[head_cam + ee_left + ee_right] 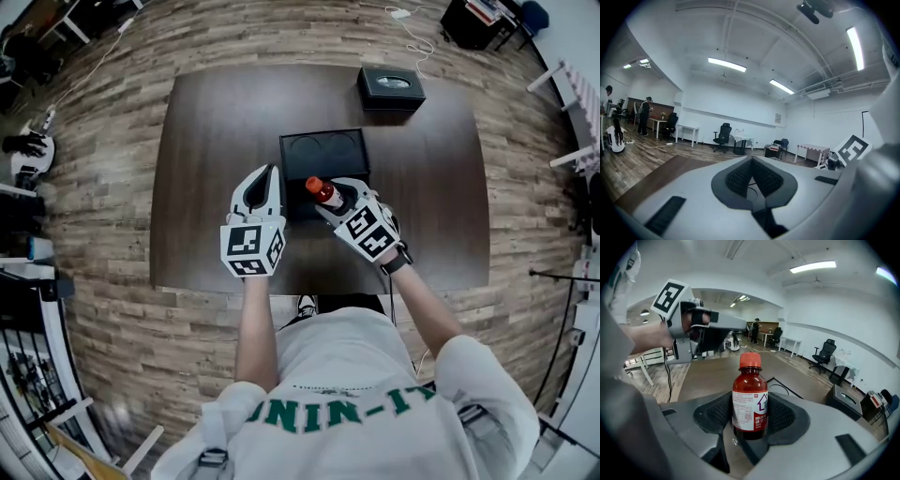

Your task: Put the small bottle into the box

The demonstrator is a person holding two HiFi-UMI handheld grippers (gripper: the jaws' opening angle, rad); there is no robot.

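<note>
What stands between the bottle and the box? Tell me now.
Nothing visible does. The right hand-held gripper holds the bottle over the near edge of the open box. The left hand-held gripper is beside it, at the box's left, off the path.

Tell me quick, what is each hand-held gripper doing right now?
The left hand-held gripper: closed, holding nothing.
The right hand-held gripper: closed on the small bottle.

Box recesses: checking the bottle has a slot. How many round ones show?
2, side by side in the black box's far half: left recess, right recess. The left gripper and right gripper cover its near half; more may hide there.
</note>
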